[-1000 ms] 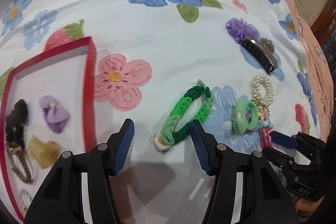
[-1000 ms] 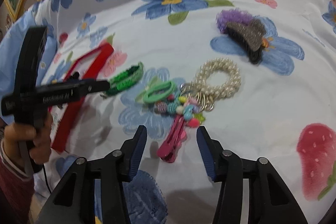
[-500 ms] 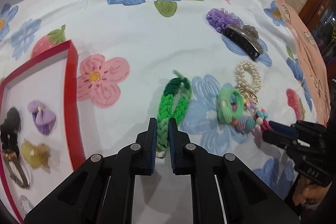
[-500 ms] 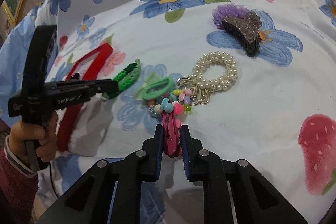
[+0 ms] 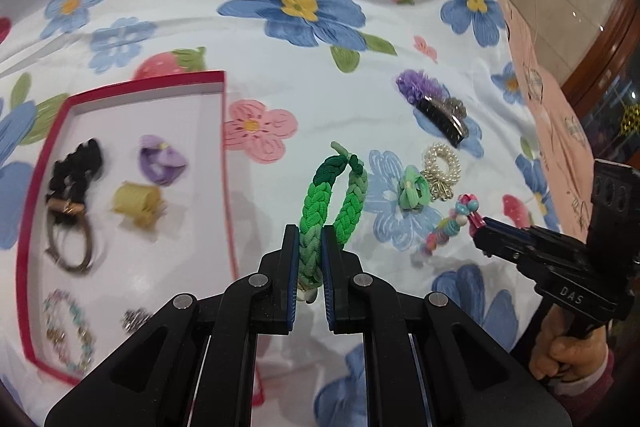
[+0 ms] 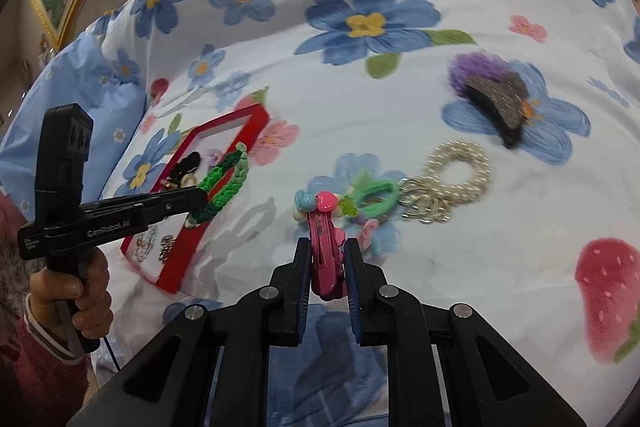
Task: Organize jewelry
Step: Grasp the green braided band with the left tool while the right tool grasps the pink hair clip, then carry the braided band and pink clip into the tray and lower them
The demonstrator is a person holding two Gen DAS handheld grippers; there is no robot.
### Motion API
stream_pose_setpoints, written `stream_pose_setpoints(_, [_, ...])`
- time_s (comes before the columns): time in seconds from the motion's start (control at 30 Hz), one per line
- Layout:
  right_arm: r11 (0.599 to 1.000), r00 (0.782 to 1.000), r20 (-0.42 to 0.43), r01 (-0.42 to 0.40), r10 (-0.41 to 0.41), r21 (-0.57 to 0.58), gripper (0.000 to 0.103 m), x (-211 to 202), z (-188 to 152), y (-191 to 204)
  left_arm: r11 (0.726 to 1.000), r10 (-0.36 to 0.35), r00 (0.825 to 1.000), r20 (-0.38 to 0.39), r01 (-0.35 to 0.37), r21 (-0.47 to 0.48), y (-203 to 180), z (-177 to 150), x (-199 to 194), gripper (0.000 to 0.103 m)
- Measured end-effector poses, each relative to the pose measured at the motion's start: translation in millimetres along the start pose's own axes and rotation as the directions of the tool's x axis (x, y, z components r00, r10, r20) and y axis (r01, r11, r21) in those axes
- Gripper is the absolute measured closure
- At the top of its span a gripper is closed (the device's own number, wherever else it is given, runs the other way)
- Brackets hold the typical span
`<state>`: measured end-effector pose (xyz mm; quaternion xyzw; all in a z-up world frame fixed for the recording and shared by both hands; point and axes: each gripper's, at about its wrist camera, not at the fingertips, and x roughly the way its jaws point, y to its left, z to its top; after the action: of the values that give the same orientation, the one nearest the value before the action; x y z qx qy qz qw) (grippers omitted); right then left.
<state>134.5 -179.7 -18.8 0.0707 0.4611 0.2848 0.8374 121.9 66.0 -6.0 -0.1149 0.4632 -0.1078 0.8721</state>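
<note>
My left gripper (image 5: 310,259) clamped on green braided fabric bracelet (image 5: 334,203), right gripper (image 6: 328,267) on pink beaded hair clip (image 6: 325,247); carry both level over red-rimmed white tray (image 5: 222,163), release low.

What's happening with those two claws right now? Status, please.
Left claw shut on green braided band. Right claw shut on pink beaded clip. Red tray beside band, path unblocked.

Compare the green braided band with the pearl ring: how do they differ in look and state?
The green braided band is woven cord in shades of green; the pearl ring is made of pale beads. The band is a long narrow loop, the ring a small round one. The band is clamped in the left hand-held gripper; the ring lies free on the flowered cloth. Both are closed loops.
</note>
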Motion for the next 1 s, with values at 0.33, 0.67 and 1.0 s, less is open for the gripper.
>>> stream_pose_setpoints(0.33, [0.993,0.989,-0.122,0.07,-0.081,-0.092,0.087,29.7,-16.9,18.1,0.999,-0.01,0.999,0.043,0.012,-0.05,20.8,-13.4,-29.5,0.094])
stream_pose_setpoints(0.67, [0.971,0.965,-0.156,0.19,-0.212,-0.141,0.087,13.9,-41.3,3.1,0.998,-0.03,0.998,0.058,0.033,-0.048,17.0,-20.5,-37.0,0.094])
stream_pose_setpoints(1.0, [0.987,0.987,-0.081,0.132,-0.14,-0.095,0.087,-11.0,-23.9,12.1,0.996,-0.014,0.996,0.088,0.021,-0.084,30.0,-27.4,-54.2,0.094])
